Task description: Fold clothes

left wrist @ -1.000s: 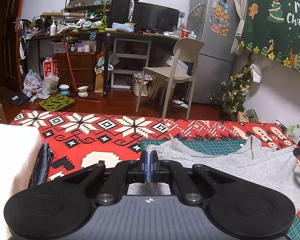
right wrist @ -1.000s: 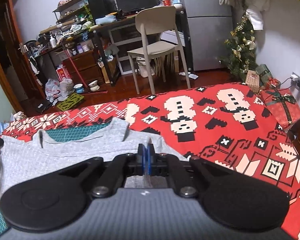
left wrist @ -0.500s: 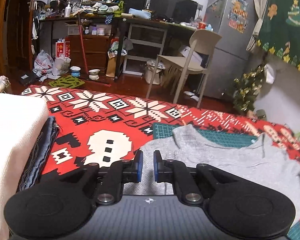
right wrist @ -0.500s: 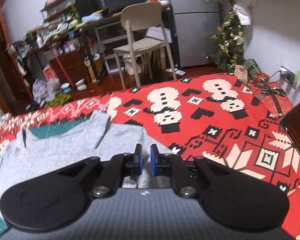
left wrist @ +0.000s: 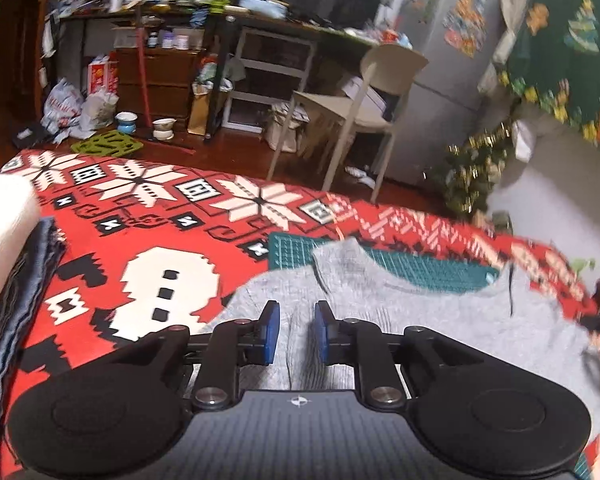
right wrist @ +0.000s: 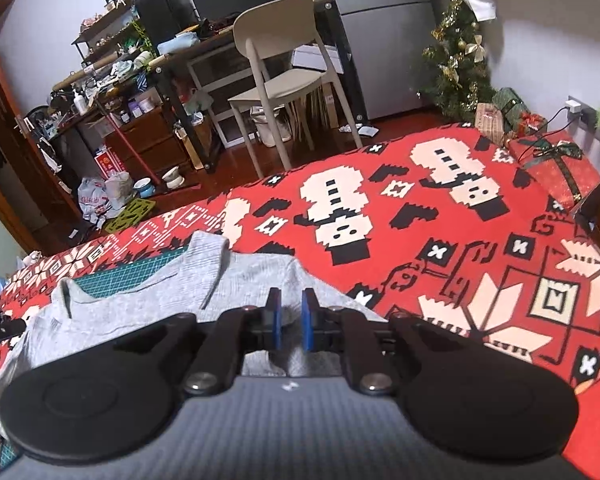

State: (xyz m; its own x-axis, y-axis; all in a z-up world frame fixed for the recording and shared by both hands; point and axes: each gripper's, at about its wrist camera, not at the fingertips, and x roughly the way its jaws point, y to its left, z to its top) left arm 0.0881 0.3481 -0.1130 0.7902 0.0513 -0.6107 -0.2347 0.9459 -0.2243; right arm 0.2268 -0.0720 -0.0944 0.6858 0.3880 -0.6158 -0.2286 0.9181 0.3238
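A grey knit top (left wrist: 420,320) lies spread flat on the red Christmas-pattern blanket (left wrist: 172,232), partly over a green cutting mat (left wrist: 428,268). My left gripper (left wrist: 292,330) is open and empty, hovering above the top's left part. In the right wrist view the same top (right wrist: 148,304) lies with its shoulder straps pointing away. My right gripper (right wrist: 288,320) is open and empty above the top's right edge. The other gripper's black tip (right wrist: 0,330) shows at the far left.
A stack of folded clothes, white on top of dark blue (left wrist: 4,240), sits at the blanket's left. A beige chair (right wrist: 284,80), cluttered desk (left wrist: 220,24), fridge (left wrist: 444,60), small Christmas tree (right wrist: 456,64) and a wrapped red gift (right wrist: 556,168) stand beyond the blanket.
Both grippers were shut on the grey top one second ago. They have opened, let the fabric go and lifted slightly. The top now lies flat.
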